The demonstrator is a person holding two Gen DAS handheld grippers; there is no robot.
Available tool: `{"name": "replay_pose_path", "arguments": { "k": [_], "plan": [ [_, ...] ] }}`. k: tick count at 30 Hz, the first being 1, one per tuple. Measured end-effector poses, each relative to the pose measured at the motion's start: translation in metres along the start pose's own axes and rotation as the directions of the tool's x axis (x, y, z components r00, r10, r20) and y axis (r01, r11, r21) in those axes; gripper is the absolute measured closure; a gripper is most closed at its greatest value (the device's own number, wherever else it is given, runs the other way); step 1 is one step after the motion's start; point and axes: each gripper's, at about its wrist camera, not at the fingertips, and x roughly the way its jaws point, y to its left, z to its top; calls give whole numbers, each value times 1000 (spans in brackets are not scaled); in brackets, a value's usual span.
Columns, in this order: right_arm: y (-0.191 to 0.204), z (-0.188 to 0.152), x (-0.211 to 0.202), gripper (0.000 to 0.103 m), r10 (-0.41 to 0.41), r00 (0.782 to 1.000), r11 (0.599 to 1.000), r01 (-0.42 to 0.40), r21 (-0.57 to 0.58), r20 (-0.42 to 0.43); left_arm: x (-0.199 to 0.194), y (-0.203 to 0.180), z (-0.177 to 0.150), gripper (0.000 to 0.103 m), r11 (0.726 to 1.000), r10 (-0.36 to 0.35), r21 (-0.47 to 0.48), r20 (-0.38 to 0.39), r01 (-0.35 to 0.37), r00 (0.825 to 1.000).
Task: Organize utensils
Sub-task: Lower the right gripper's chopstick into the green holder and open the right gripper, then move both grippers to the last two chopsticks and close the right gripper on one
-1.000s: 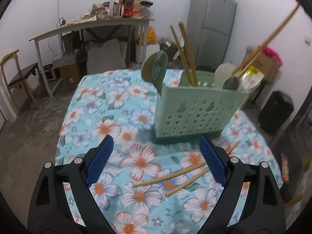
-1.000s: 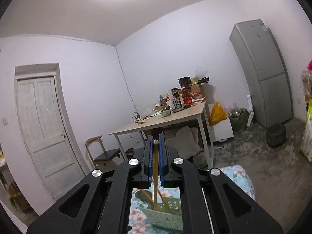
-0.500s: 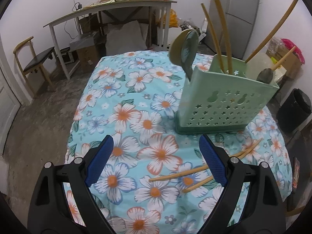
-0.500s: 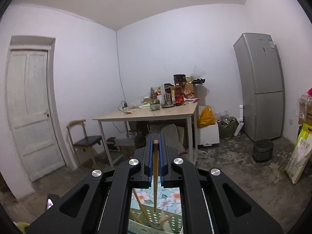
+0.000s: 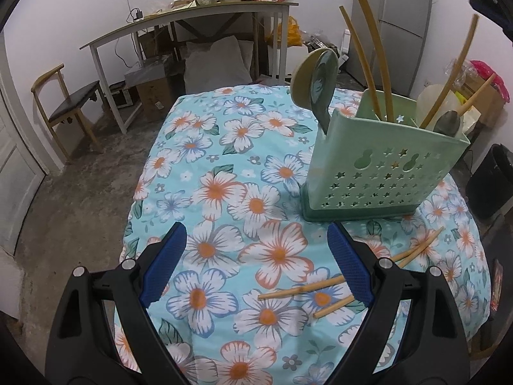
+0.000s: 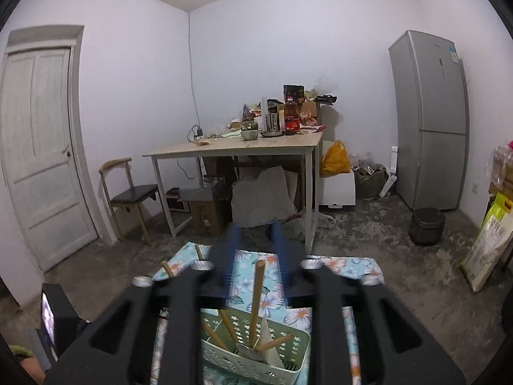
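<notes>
A green perforated utensil holder [image 5: 381, 166] stands on the floral tablecloth [image 5: 224, 192], holding several wooden chopsticks, a green ladle [image 5: 317, 80] and a spoon [image 5: 449, 122]. Several loose chopsticks [image 5: 301, 288] lie on the cloth in front of it, under my left gripper's right finger. My left gripper [image 5: 256, 266] is open and empty above the cloth. My right gripper [image 6: 256, 250] is open above the holder [image 6: 253, 349]; a chopstick [image 6: 256, 301] stands in the holder between its fingers, free of them.
A wooden table [image 6: 243, 144] with bottles and clutter stands at the back wall, with a chair [image 6: 128, 192] to its left and a fridge [image 6: 429, 122] to the right. A black bin [image 5: 490, 183] sits right of the cloth-covered table.
My right gripper has opened and let the chopstick drop into the holder. The left gripper has moved up and tilted down over the cloth, staying open.
</notes>
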Motion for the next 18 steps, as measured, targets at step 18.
{"name": "replay_pose_path", "arguments": {
  "k": [18],
  "plan": [
    [-13, -2, -81, 44, 40, 996, 994, -48, 99, 80, -1, 2, -1, 16, 1000, 5, 0, 9, -5, 1000]
  ]
}}
